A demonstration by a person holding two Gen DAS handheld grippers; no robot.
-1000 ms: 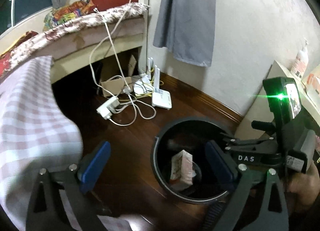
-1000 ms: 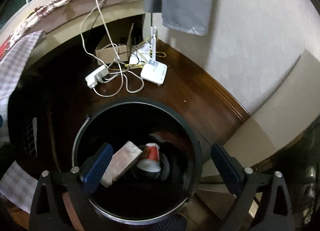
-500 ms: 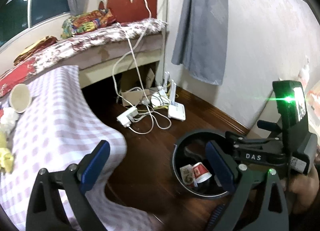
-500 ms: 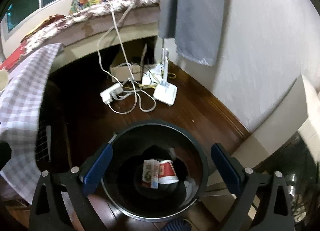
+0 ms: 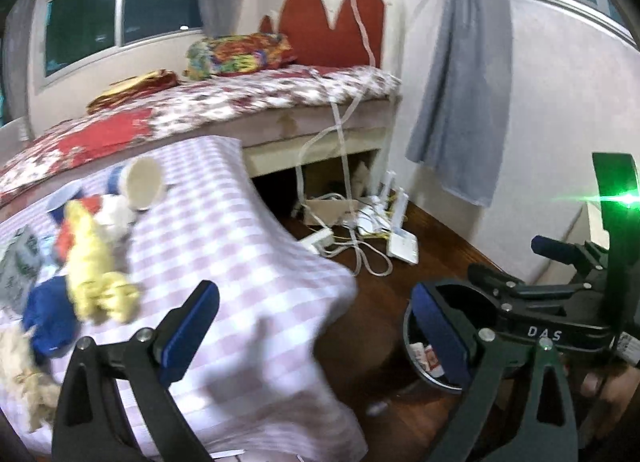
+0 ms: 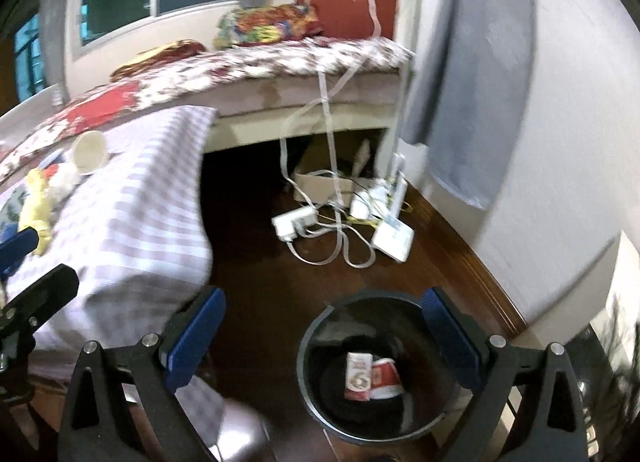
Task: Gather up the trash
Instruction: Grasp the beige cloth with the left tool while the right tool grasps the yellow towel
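My left tool (image 5: pixel 316 326) is held level, its blue pads (image 5: pixel 190 326) spread wide with nothing between them, aimed over the corner of the checked surface (image 5: pixel 224 246) toward the bed. My right tool (image 6: pixel 320 334) is tipped down toward the floor, its pads equally far apart and empty, framing the black bin (image 6: pixel 308 346) that stands on the dark wooden floor (image 6: pixel 256 262) just beside the hanging edge of the cloth. In the left view the right tool's body crosses the lower right with a green light glaring on it, and part of a hand (image 5: pixel 604 386) shows gripping beneath it. Inside the bin lie a red-and-white carton (image 6: pixel 357 376) and a red paper cup (image 6: pixel 386 378), touching side by side on the bottom. On the surface, left of my left tool, trash sits in a loose heap: a crumpled yellow wrapper (image 5: pixel 94 266), blue scraps (image 5: pixel 48 316) and, farther back, a pale paper cup (image 5: pixel 142 184) on its side with its mouth toward me. Past the bin, a white power strip (image 6: pixel 294 220), tangled white cables (image 6: pixel 344 246) and a white router (image 6: pixel 394 238) lie on the floor near the wall. Beyond them stands the bed (image 5: pixel 224 102) with a floral cover, a bright pillow (image 5: pixel 240 52) and a red headboard (image 5: pixel 332 22); a grey cloth (image 5: pixel 468 102) hangs on the wall to its right.
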